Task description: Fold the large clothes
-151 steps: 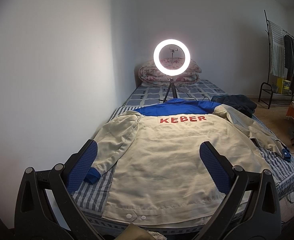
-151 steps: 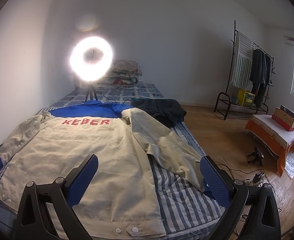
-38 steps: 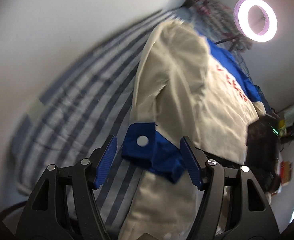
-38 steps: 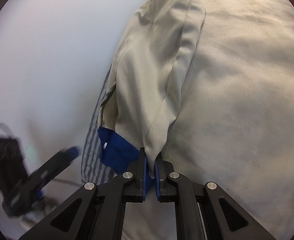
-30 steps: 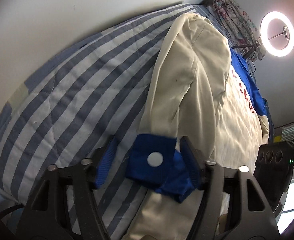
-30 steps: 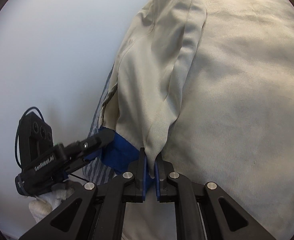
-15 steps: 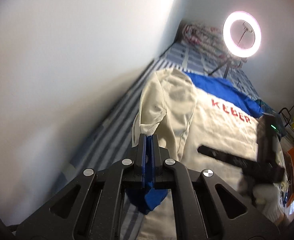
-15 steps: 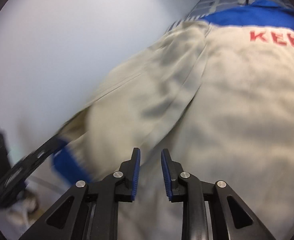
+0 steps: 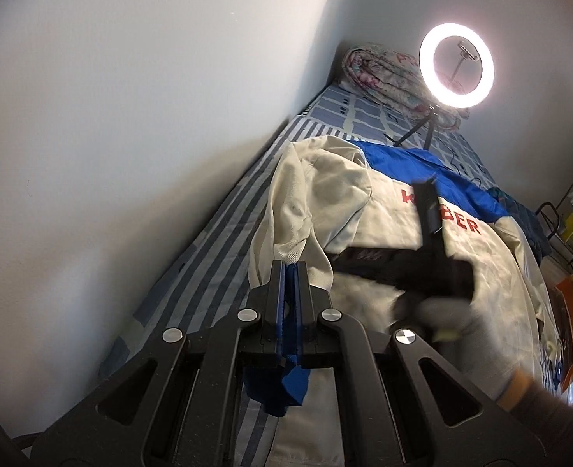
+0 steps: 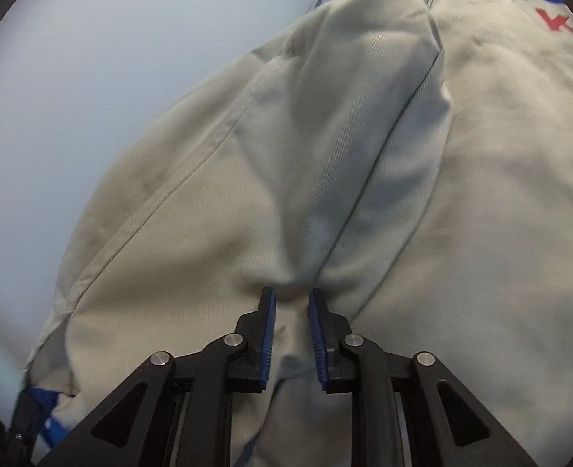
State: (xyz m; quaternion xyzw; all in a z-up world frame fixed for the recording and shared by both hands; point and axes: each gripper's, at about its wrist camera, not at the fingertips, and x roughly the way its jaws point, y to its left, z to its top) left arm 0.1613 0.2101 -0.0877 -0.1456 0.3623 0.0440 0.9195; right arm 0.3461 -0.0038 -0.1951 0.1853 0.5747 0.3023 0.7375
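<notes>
My left gripper [image 9: 289,268] clamped on the blue cuff [image 9: 286,385], lower centre. My right gripper [image 10: 291,303] opening, pads off the cream jacket [image 10: 364,194] beneath. Jacket spread across the striped bed [image 9: 216,241]; ring light [image 9: 457,66] upper right.

There is 1 jacket [image 9: 387,233], cream and blue, on 1 bed [image 9: 224,225]. Of its sleeves, only 1 sleeve [image 9: 286,225] can be counted here, with 1 blue cuff [image 9: 282,389]. There are 2 grippers: the left gripper [image 9: 289,303] and the right gripper [image 10: 291,330]. At the far end stand 1 ring light [image 9: 456,65] and 1 folded quilt [image 9: 384,74].
</notes>
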